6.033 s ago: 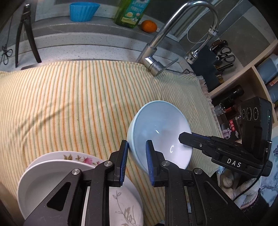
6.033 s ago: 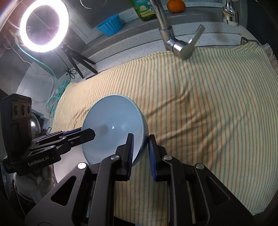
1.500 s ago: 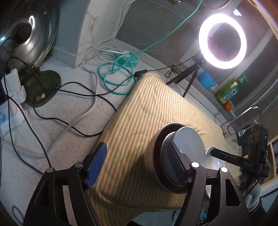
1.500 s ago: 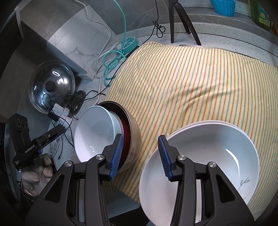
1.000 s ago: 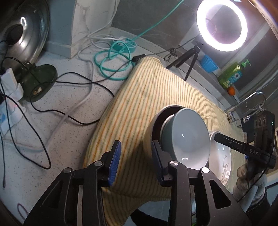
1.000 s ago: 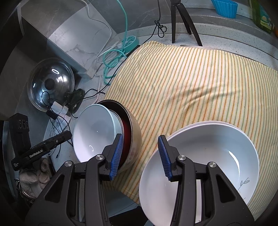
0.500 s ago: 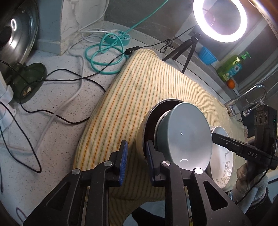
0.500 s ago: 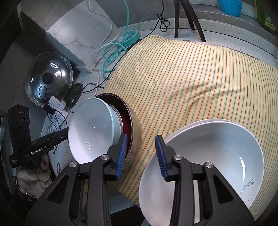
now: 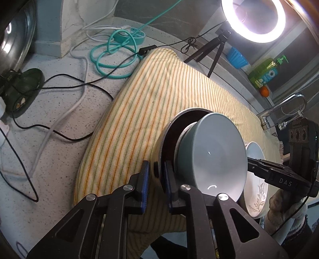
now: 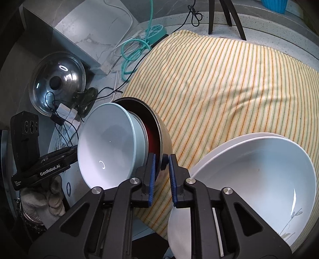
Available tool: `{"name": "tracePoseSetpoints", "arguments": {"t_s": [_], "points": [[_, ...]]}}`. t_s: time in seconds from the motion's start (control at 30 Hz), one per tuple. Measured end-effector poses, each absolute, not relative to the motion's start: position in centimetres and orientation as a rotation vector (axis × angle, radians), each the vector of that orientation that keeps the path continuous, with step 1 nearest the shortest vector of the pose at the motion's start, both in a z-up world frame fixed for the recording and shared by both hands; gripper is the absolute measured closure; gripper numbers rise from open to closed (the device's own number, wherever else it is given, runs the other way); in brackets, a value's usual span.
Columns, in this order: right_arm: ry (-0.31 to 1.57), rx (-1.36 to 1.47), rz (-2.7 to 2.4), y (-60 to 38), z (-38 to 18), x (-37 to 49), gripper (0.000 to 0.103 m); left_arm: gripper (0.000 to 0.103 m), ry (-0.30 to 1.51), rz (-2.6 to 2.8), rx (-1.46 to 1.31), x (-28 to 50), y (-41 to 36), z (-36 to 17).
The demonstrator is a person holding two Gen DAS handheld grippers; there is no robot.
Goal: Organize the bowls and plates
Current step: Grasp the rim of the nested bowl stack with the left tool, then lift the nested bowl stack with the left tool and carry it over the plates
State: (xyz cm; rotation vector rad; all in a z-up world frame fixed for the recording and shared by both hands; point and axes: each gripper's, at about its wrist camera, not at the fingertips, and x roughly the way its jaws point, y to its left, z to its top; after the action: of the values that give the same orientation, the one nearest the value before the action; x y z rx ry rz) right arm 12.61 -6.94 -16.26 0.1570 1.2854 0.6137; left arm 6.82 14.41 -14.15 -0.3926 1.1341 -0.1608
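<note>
A pale blue bowl [image 9: 211, 157] sits nested in a metal bowl with a dark red inside [image 9: 171, 131] on the striped cloth [image 9: 151, 103]. My left gripper [image 9: 155, 175] is shut on the metal bowl's near rim. My right gripper [image 10: 161, 171] is shut on the same metal bowl's rim [image 10: 159, 137] from the other side; the blue bowl [image 10: 107, 147] shows to its left. White plates with a leaf print [image 10: 259, 179] are stacked at the cloth's front right, also seen in the left wrist view [image 9: 257, 185].
A ring light on a tripod [image 9: 253, 18], a teal cable coil [image 9: 117, 51], black and white cords [image 9: 59, 79] and a pot lid [image 10: 57, 81] lie on the counter left of the cloth. A faucet [image 9: 283, 107], soap bottle [image 9: 267, 71] and blue cup [image 9: 237, 57] stand behind.
Both grippers have closed from wide open onto the metal bowl's rim, left and right sides. The blue bowl, held by both grippers six seconds ago, now rests inside the metal bowl.
</note>
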Motion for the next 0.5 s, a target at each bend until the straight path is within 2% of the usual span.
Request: {"name": "tracePoseSetpoints", "arguments": {"t_s": [0.5], "points": [[1.287, 0.175, 0.589, -7.0, -15.71, 12.8, 0.089, 0.095, 1.126, -0.155, -0.386, 6.85, 14.22, -13.24]]}}
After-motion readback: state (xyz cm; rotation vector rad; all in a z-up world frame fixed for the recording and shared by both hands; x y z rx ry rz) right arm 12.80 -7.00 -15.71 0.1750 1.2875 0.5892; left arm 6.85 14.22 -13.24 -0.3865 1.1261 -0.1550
